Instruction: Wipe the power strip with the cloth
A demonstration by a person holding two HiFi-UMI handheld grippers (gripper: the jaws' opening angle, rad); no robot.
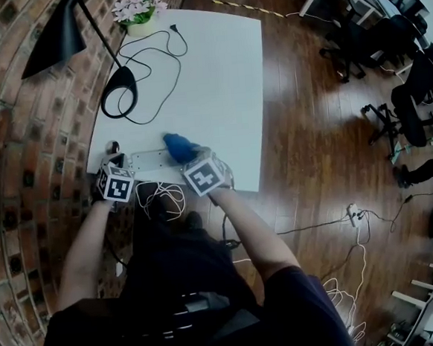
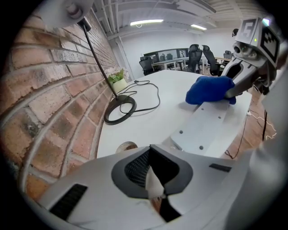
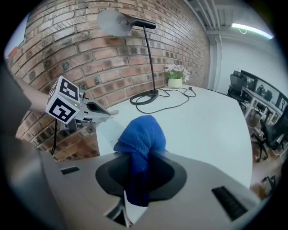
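The white power strip (image 1: 147, 160) lies along the near edge of the white table (image 1: 217, 86). My right gripper (image 1: 189, 154) is shut on a blue cloth (image 1: 178, 144), and the bunched cloth (image 3: 141, 137) rests on the strip's right part. In the left gripper view the strip (image 2: 204, 128) runs away toward the cloth (image 2: 208, 90). My left gripper (image 2: 155, 191) is shut, with its tips at the strip's left end and a thin white sliver showing between them. The right gripper view shows the left gripper (image 3: 104, 112) down on that end of the strip (image 3: 104, 134).
A black desk lamp stands with its ring base (image 1: 118, 92) at the table's left, and its black cord (image 1: 155, 57) loops behind. A flower pot (image 1: 139, 14) sits at the far edge. A small round thing (image 2: 126, 146) lies by the brick wall (image 1: 27, 131). Cables (image 1: 332, 223) trail on the floor.
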